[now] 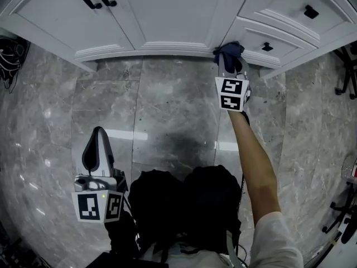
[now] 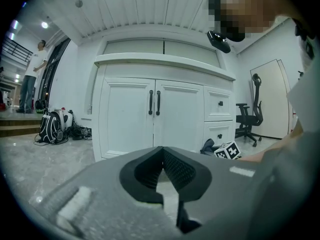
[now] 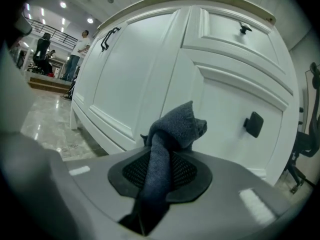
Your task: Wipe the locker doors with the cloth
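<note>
The dark grey-blue cloth point(image 3: 172, 131) sticks up from between the pads of my right gripper point(image 3: 160, 161), which is shut on it. In the head view that right gripper point(image 1: 231, 70) reaches forward and holds the cloth point(image 1: 229, 51) against the white cabinet's lower edge, at the bottom drawer point(image 3: 235, 109) beside the double doors point(image 1: 162, 13). My left gripper point(image 1: 99, 145) hangs back over the marble floor, away from the cabinet. Its jaws meet at the tips with nothing in them point(image 2: 162, 151). The left gripper view shows the doors point(image 2: 152, 121) with their black handles straight ahead.
An office chair point(image 2: 248, 119) stands right of the cabinet, and chair legs point(image 1: 347, 77) show at the head view's right edge. A backpack point(image 2: 50, 128) and cables point(image 1: 8, 54) lie to the left. People point(image 3: 75, 54) stand far off on the left.
</note>
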Action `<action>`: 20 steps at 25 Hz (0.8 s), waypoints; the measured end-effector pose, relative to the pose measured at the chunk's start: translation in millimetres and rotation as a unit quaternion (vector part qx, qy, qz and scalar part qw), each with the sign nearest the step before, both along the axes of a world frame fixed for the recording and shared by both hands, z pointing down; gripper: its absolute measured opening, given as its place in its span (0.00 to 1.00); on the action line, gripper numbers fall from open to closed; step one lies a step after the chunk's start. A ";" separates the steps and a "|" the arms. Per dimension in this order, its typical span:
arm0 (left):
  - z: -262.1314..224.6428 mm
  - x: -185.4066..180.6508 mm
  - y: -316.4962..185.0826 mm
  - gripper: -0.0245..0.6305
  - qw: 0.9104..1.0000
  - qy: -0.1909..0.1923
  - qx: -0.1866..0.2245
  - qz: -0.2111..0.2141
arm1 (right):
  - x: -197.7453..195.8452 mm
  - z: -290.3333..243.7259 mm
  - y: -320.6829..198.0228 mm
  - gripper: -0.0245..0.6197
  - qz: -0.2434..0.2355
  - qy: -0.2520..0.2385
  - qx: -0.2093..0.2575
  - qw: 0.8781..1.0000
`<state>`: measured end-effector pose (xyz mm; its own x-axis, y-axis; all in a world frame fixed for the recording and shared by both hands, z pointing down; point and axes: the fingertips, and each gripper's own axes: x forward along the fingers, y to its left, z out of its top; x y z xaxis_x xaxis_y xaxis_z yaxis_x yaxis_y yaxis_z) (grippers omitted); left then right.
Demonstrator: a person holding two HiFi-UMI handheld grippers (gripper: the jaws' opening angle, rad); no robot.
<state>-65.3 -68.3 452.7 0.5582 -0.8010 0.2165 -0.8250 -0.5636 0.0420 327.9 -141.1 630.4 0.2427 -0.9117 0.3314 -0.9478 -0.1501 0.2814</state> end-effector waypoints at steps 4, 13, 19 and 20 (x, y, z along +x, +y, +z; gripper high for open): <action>4.6 -13.2 -2.9 0.04 1.000 0.006 -0.005 -0.008 | -22.3 0.4 -11.6 0.17 -0.014 0.013 -0.005 1.000; 9.0 -48.4 -8.0 0.04 0.999 0.012 -0.011 -0.030 | -100.0 -8.0 -58.5 0.17 -0.071 0.031 -0.002 0.997; 10.2 -73.1 -10.8 0.04 0.999 0.017 -0.012 -0.048 | -135.5 -9.6 -77.5 0.17 -0.093 0.036 -0.003 0.995; 10.8 -76.7 -11.6 0.04 0.999 0.018 -0.013 -0.050 | -139.6 -9.7 -79.3 0.17 -0.096 0.038 -0.004 0.995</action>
<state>-142.0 -79.9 463.4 0.4842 -0.8470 0.2194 -0.8744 -0.4775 0.0861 188.3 -220.5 620.7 0.0892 -0.9412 0.3260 -0.9350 0.0337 0.3531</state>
